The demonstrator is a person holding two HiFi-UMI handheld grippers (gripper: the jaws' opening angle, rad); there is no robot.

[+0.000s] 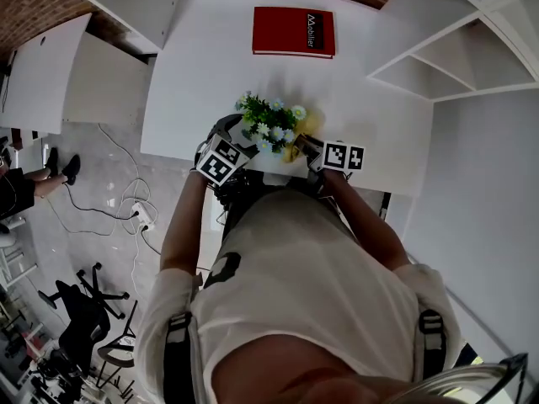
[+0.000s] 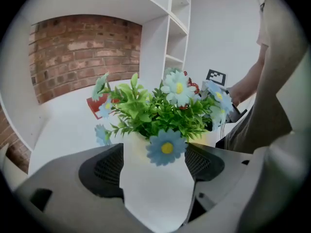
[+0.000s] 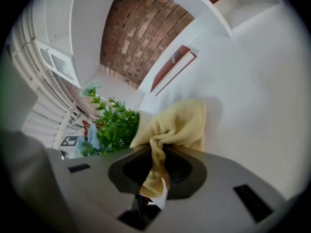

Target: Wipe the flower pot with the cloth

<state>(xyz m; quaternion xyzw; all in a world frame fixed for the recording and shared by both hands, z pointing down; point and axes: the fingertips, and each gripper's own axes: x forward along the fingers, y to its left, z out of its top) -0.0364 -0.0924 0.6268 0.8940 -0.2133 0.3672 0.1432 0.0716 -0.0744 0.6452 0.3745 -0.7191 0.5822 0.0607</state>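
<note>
Your left claw (image 2: pixel 155 165) is clamped on the white flower pot (image 2: pixel 154 193), with a dark pad pressed on each side wall and the pot upright between them. Your right claw (image 3: pixel 154 168) is nearly closed, pinching a fold of the yellow cloth (image 3: pixel 181 124). The rest of the cloth bunches out ahead of the jaws, right against the plant's side. I can't confirm contact with the pot wall itself. The green foliage and blue daisies (image 1: pixel 269 123) spill over the rim and hide the pot completely in the head view. One bloom hangs over the pot's front in the left gripper view. The pot is at the near edge of the white worktop (image 1: pixel 210 74), directly ahead of your torso, with one claw on each side. I can't tell whether it is resting or lifted. A red book (image 1: pixel 294 31) lies flat at the far edge, well apart from the pot. White shelves (image 1: pixel 455 66) flank the worktop on the right, and there is a brick wall (image 1: pixel 34 7) behind. On the floor to the left are cables (image 1: pixel 135 213) and an office chair (image 1: pixel 84 310).
</note>
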